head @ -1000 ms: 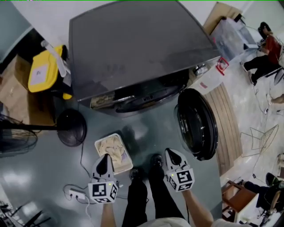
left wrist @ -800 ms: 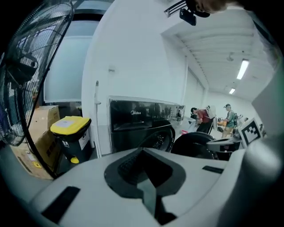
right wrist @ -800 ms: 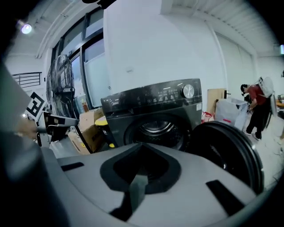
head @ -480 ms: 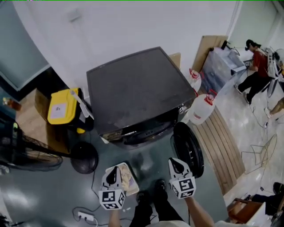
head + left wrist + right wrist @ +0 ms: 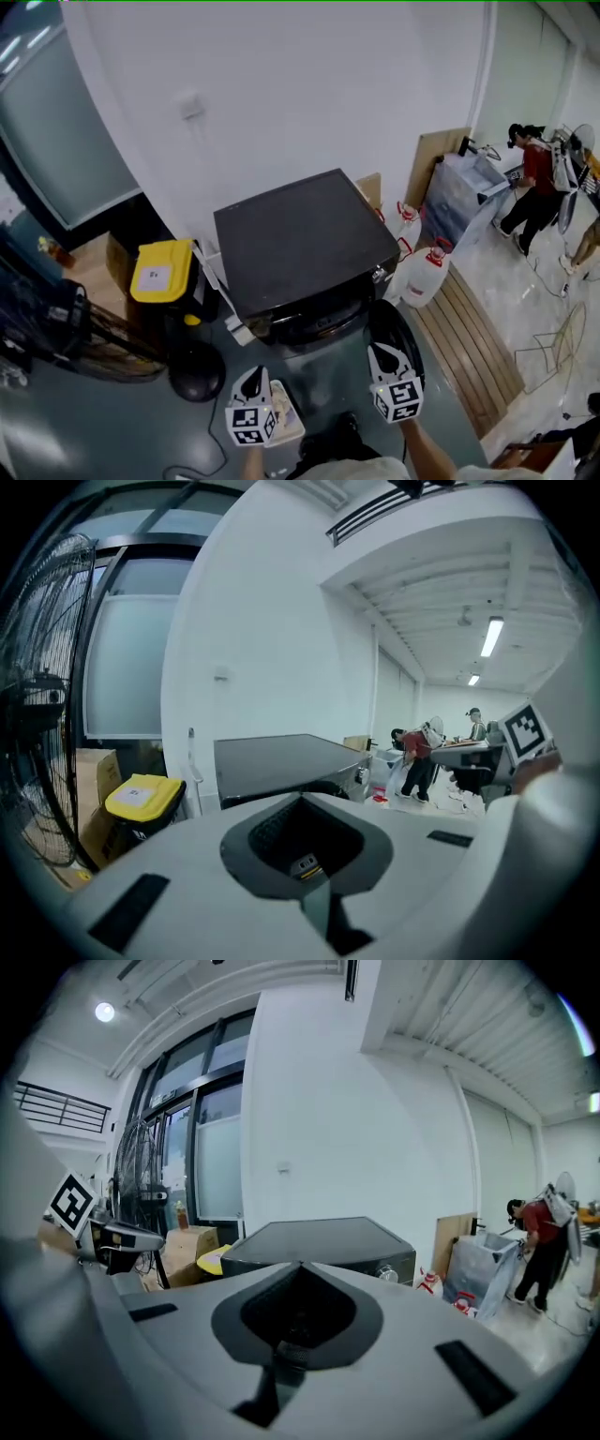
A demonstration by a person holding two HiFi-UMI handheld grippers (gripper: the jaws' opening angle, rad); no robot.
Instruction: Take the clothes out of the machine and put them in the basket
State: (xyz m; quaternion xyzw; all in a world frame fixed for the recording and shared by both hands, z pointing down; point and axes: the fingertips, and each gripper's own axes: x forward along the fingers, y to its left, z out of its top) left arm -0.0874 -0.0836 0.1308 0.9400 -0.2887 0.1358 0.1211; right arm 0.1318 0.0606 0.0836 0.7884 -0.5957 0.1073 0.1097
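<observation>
The dark grey machine (image 5: 300, 248) stands against the white wall, its round door (image 5: 392, 330) swung open to the right; the drum's inside is hidden from here. The same machine shows in the left gripper view (image 5: 272, 759) and the right gripper view (image 5: 319, 1239). My left gripper (image 5: 251, 382) and right gripper (image 5: 386, 360) hang side by side in front of the machine, apart from it, both shut with nothing between them. The jaws meet tip to tip in each gripper's own view (image 5: 302, 799) (image 5: 300, 1267). A basket (image 5: 286, 419) with light cloth in it lies on the floor, partly behind the left gripper.
A yellow-lidded bin (image 5: 161, 272) and a cardboard box stand left of the machine, a black fan base (image 5: 195, 372) in front of them. White jugs (image 5: 427, 277) and a slatted wooden board (image 5: 478, 347) lie to the right. A person in red (image 5: 534, 178) stands far right.
Both grippers have risen, still shut and empty. The head view has pulled up and back, so the machine looks smaller and the basket has slipped partly behind the left gripper.
</observation>
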